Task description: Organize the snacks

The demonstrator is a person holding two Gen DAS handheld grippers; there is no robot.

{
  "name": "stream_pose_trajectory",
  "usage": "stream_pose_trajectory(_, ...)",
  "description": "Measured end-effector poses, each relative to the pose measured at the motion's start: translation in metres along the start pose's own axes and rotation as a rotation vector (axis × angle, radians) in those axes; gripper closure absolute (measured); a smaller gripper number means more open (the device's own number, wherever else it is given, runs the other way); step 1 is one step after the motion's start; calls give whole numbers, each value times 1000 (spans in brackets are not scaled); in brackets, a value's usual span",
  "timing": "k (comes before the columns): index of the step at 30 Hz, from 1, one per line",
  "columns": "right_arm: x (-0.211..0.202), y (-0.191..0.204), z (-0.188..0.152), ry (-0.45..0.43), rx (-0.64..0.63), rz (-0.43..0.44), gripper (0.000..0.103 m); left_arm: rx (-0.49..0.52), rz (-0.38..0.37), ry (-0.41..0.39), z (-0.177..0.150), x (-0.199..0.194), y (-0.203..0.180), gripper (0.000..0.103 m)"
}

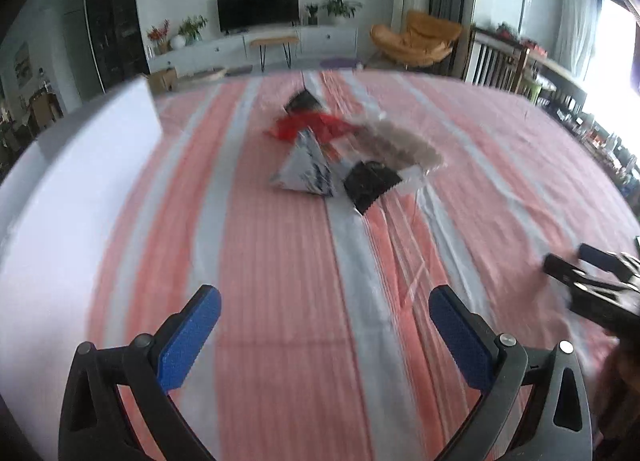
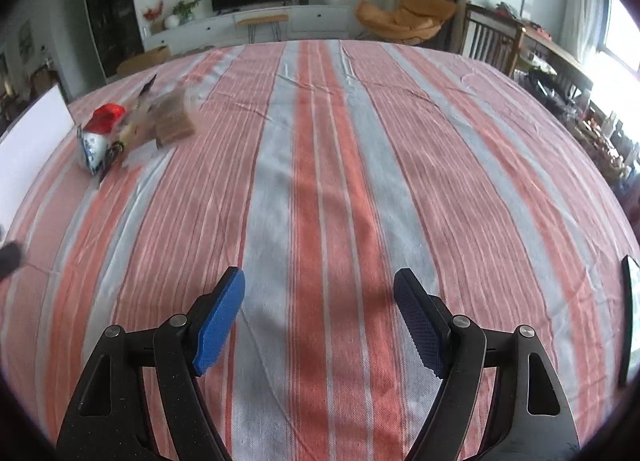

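A: How are your two grippers standing at this moment?

B: Your left gripper (image 1: 324, 311) is hanging over the striped tablecloth (image 1: 280, 301) with its blue pads far apart, and nothing is lying between them. Your right gripper (image 2: 319, 293) is also hanging over the cloth with its fingers apart and nothing between them. In the left wrist view you are seeing the right gripper at the right edge, blurred, low over the cloth.

A: And where are the snacks lying?

B: They are lying in one small heap on the cloth, in front of your left gripper and farther away, well apart from its pads. A white and blue packet (image 1: 306, 167) is sitting nearest to you, with a black packet (image 1: 370, 185) just beside it on the right. A red packet (image 1: 310, 126) is lying behind them, and a clear bag of brown pieces (image 1: 396, 143) is touching it on the right. One more dark packet (image 1: 302, 101) is lying at the far end.

A: What is standing on the left?

B: A white box (image 1: 80, 165) is standing on the left side of the table, near the heap but not touching it. From your right gripper the heap is appearing far to the left.
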State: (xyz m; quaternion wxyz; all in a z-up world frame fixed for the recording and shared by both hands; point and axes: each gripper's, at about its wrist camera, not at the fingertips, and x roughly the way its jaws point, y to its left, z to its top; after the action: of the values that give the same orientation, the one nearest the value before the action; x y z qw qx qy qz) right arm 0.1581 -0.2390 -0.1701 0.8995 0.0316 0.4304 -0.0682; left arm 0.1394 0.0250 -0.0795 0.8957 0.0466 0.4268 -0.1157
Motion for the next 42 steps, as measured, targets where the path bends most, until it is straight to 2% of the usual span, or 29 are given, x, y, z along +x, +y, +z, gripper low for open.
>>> stream_pose_trajectory(4,1,-2,2,5,6,7,19,-14,31,63,-1,36,-6,0)
stream_pose_trajectory(9,-6,1,-8,6,6,6,17,-44,38,63,4,48,-5,0)
stream_pose_trajectory(42,-7,0,-8,7,6,6,16,-45,39,63,3,47,-5,0)
